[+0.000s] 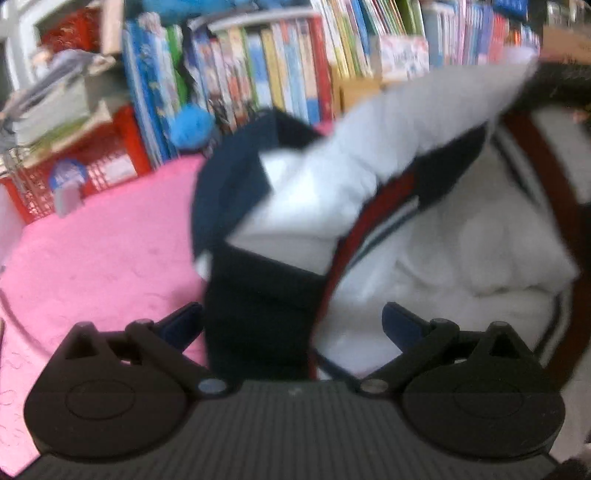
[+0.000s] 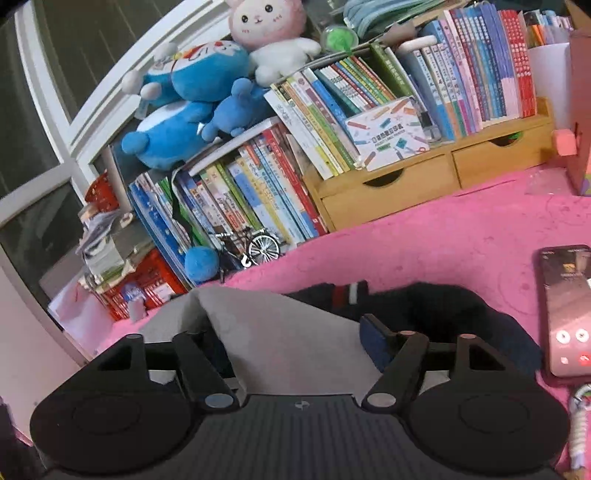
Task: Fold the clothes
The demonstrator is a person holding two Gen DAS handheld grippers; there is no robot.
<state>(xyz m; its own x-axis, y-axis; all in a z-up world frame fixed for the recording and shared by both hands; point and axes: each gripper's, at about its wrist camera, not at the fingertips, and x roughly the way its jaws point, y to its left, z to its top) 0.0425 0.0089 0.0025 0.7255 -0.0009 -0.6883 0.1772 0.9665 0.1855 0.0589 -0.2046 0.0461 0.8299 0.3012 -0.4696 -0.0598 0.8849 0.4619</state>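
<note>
Left tongs (image 1: 291,328): fingers spread wide, blue pads on the tips; a dark navy fold of the garment (image 1: 332,206) hangs between them, touching neither pad as far as the blurred left wrist view shows.
Right tongs (image 2: 291,339): spread as well; a grey-white panel of the same garment (image 2: 280,332) fills the gap and hides the left fingertip, so contact there cannot be told. The right blue pad lies against dark cloth.
Garment position: on the pink cover (image 1: 96,258) of the table, just ahead of both tongs, toward the near edge; in the left view one white flap is lifted and motion-blurred.
Garment make: soft fabric, white body, navy collar and sleeve parts, a red band with thin stripes (image 1: 373,225); crumpled, with loose, rounded folds.
Cover: fuzzy pink cloth (image 2: 424,236), with faint squiggle marks.
Right edge: a phone (image 2: 565,310) with lit screen lies flat, just beside the dark cloth.
Far edge: leaning rows of books (image 2: 258,195), a wooden drawer rack (image 2: 424,177) carrying more books, a red crate (image 2: 147,280) at the far left corner.
On top of the books: blue plush toys (image 2: 192,110) and a pink-white bunny plush (image 2: 269,33).
By the books: a small bicycle model (image 2: 255,247) on the cover.
</note>
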